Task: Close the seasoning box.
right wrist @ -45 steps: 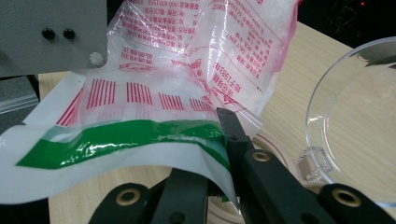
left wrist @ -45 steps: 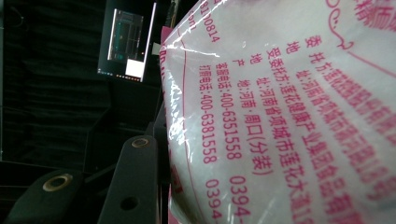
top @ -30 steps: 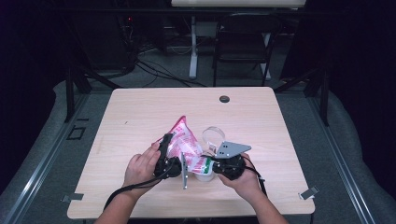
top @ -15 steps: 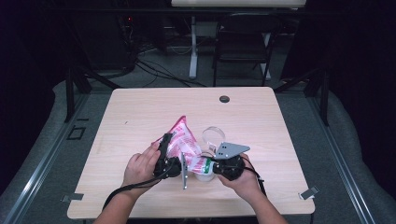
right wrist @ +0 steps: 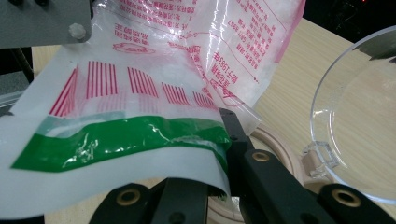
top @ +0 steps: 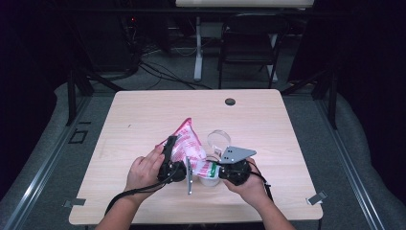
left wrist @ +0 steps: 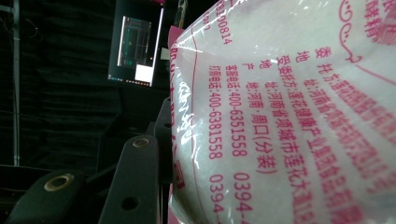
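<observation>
A clear plastic bag with pink print and white powder is held up over the table between both hands. My left gripper is shut on its upper left side; in the left gripper view one black jaw presses against the bag, and the other is hidden behind it. My right gripper is shut on the bag's lower end. There a green band crosses the white film, pinched at my right gripper.
A clear round lid lies just behind the bag and appears large at the right as the clear round lid. A round wooden-rimmed jar sits under the bag's end. The table has a dark grommet at the back.
</observation>
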`<state>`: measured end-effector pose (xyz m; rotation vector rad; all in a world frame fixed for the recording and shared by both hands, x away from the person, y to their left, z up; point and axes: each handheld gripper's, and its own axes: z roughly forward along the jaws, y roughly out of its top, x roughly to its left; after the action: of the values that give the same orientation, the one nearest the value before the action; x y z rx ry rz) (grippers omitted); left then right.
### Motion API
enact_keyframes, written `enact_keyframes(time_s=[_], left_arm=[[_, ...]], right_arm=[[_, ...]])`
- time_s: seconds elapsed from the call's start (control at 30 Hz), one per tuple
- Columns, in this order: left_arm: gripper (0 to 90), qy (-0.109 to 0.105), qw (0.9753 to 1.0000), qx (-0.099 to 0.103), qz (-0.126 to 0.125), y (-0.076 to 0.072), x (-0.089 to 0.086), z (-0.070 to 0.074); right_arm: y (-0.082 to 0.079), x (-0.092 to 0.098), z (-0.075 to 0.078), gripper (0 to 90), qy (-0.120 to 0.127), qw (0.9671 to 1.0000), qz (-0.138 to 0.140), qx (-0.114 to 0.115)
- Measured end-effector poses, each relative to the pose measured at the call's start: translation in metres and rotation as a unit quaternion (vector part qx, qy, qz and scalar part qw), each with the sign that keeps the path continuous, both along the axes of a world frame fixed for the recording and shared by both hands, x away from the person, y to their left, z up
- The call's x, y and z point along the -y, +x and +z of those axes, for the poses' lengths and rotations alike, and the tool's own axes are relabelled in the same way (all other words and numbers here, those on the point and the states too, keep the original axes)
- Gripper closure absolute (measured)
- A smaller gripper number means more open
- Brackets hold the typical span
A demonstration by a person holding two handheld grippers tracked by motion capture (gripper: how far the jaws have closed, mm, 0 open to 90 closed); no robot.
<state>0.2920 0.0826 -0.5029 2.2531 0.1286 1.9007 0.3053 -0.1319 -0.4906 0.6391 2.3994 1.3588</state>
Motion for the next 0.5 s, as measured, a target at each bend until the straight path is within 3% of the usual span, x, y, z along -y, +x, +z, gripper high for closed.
enact_keyframes(time_s=[0.5], left_arm=[[62.5,-0.001,1.0,0.007,-0.004,0.0001,0.0006,0.0022]], right_arm=[[-0.0003,-0.0004,-0.0005,90.0,-0.005,1.0,0.001,-0.001]])
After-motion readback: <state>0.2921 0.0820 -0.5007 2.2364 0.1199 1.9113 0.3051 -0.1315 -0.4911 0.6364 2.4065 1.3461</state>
